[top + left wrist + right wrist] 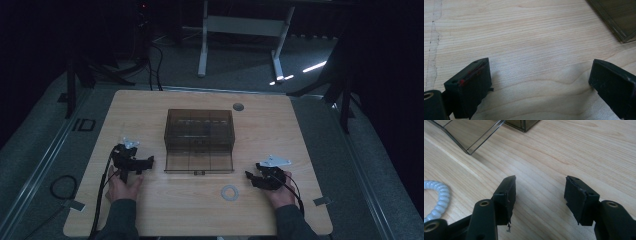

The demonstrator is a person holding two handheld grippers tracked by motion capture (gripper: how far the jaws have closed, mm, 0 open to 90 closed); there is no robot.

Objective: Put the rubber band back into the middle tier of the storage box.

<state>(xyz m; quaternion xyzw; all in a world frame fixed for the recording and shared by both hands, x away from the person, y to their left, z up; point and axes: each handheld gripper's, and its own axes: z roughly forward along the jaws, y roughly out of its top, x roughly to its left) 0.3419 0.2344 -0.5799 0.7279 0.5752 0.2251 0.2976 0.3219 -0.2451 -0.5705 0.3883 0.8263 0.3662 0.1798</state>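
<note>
So we're resting both grippers, left (134, 162) and right (264, 178), jaws wide and empty, flanking the box (200, 140) mid-desk, probably readying for the coil ring (230, 192) near the front edge.

Overhead overview; two close tabletop (200, 210) views.

One smoky drawer box (199, 132), one white coil ring (230, 192).
</note>
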